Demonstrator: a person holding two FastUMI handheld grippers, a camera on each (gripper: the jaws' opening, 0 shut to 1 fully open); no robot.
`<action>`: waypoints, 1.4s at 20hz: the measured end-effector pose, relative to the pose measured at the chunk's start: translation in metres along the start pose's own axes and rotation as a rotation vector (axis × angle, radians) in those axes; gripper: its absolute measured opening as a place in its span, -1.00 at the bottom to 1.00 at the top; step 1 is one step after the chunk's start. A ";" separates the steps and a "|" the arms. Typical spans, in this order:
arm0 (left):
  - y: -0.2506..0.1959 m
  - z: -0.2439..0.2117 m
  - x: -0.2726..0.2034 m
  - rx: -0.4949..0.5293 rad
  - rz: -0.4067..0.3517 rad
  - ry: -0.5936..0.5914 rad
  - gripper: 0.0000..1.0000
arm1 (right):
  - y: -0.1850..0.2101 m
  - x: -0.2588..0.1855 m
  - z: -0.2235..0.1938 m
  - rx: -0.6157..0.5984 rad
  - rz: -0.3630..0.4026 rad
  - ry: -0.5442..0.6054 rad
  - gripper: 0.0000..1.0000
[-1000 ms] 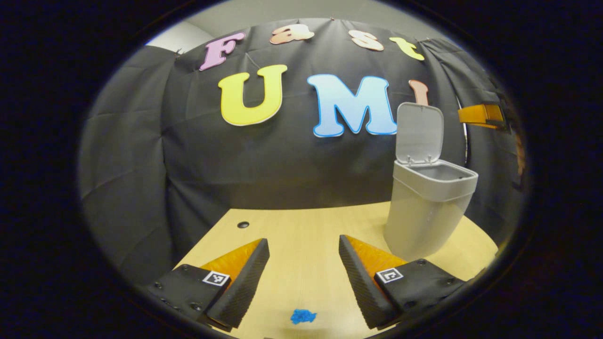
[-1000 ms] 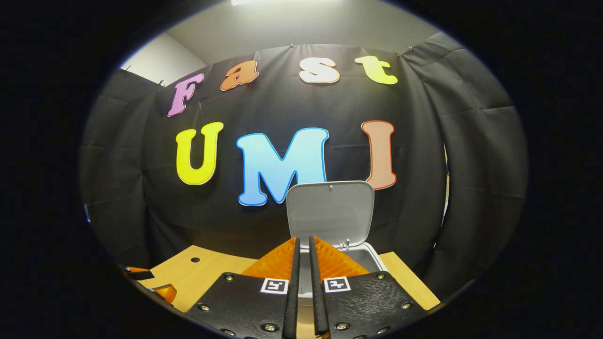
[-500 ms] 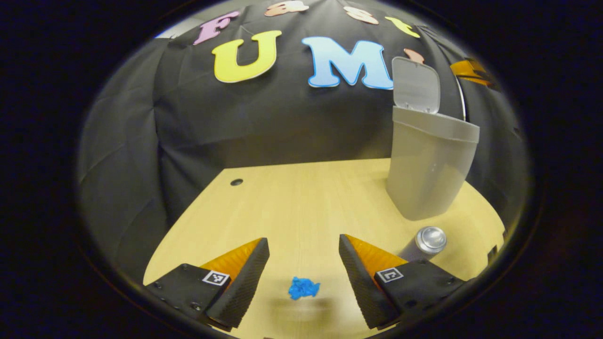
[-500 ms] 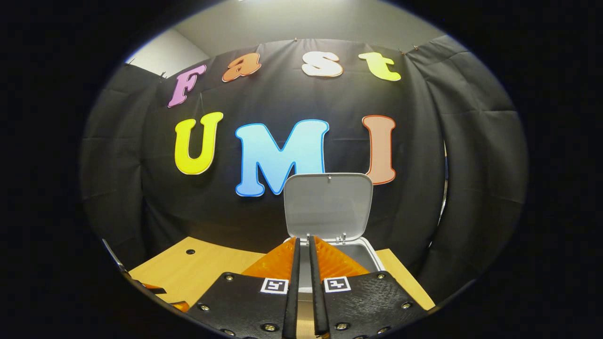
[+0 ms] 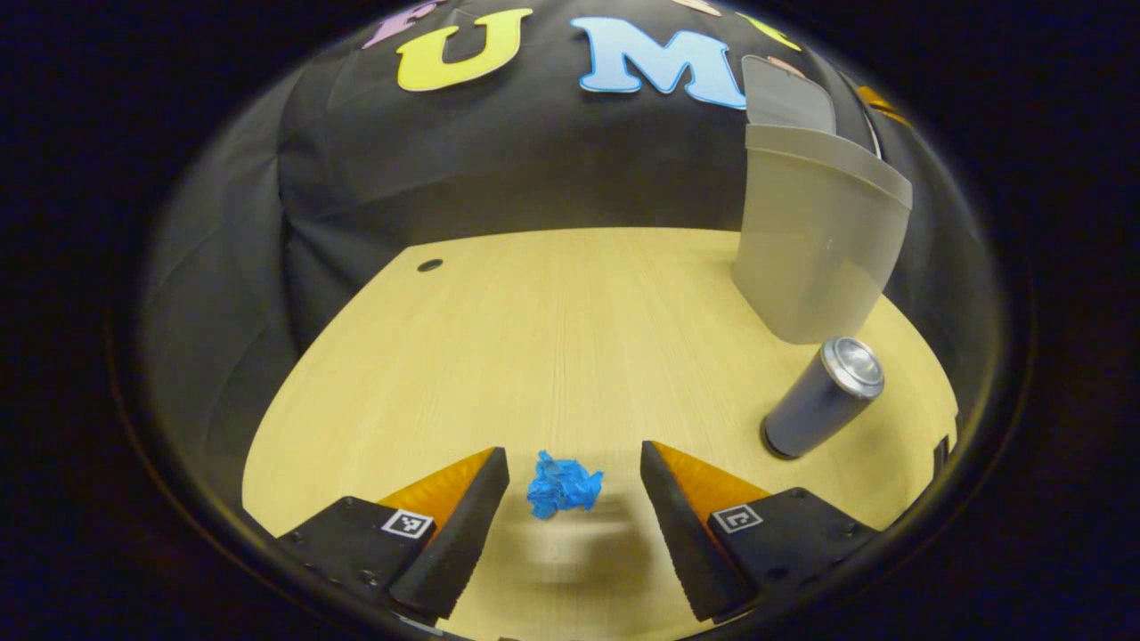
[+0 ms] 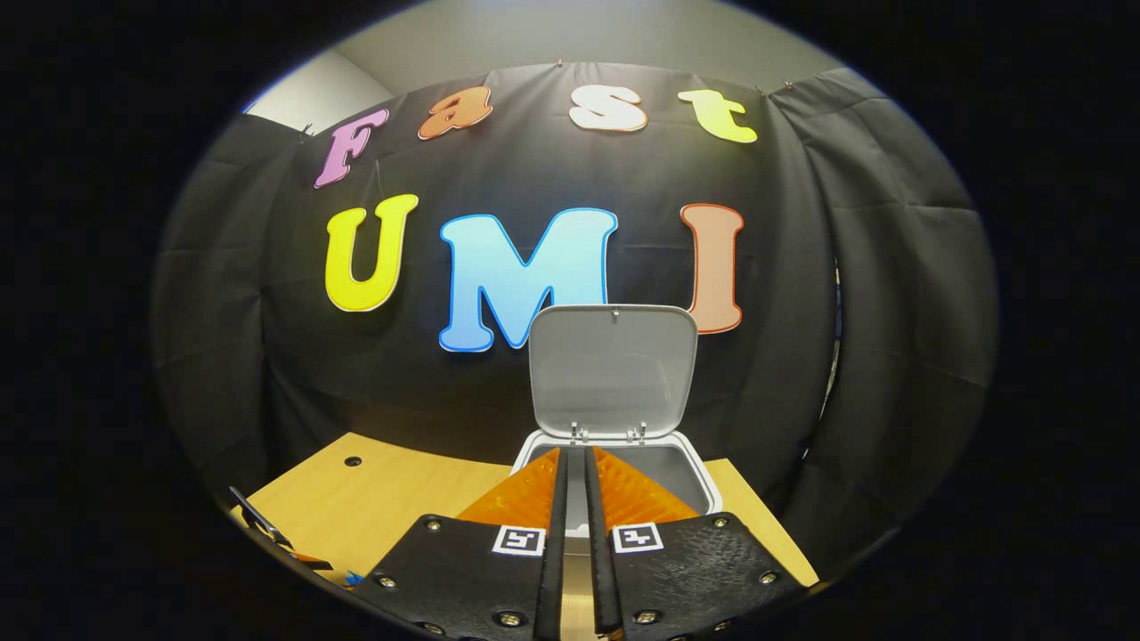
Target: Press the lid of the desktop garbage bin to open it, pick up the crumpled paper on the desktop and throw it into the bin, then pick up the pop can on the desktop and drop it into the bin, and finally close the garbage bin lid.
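Observation:
In the left gripper view a blue crumpled paper point(image 5: 563, 484) lies on the wooden desk point(image 5: 552, 338). My left gripper point(image 5: 574, 476) is open, one finger on each side of the paper, without touching it. A grey pop can point(image 5: 820, 396) stands upright to the right, in front of the grey garbage bin point(image 5: 815, 245), whose lid point(image 5: 788, 93) is raised. In the right gripper view my right gripper point(image 6: 574, 463) is shut and empty, above and in front of the open bin point(image 6: 686, 472). The bin's lid point(image 6: 613, 369) stands upright behind it.
A small round hole point(image 5: 429, 265) marks the desk's far left part. Black cloth walls close the desk at the back and both sides. At the lower left of the right gripper view a bit of the left gripper point(image 6: 267, 534) shows over the desk point(image 6: 392, 499).
My left gripper has dropped and tilted down toward the desk, bringing the blue paper between its fingers and the can into view. My right gripper has risen slightly above the bin.

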State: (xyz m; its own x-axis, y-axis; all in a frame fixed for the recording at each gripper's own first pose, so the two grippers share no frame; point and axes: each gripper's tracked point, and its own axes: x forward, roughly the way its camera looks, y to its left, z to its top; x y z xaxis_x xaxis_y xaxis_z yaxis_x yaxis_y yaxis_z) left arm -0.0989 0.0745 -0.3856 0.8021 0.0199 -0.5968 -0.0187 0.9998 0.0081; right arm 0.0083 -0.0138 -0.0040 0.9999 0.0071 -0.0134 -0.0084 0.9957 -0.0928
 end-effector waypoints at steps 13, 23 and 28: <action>0.011 -0.031 0.030 -0.020 0.017 0.113 0.96 | -0.016 -0.001 -0.014 0.015 -0.039 0.041 -0.72; 0.033 -0.022 0.020 -0.023 0.017 0.120 0.18 | -0.014 -0.001 -0.022 0.018 -0.027 0.066 -0.72; 0.034 -0.014 0.019 -0.016 0.028 0.103 -0.12 | -0.017 -0.001 -0.024 0.013 -0.026 0.068 -0.73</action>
State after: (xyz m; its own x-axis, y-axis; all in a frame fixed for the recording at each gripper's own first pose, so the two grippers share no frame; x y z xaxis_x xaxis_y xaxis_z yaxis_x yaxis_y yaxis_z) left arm -0.0928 0.1091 -0.4081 0.7355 0.0464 -0.6759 -0.0502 0.9986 0.0139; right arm 0.0072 -0.0330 -0.0267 0.9966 -0.0247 -0.0791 0.0182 0.9965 -0.0813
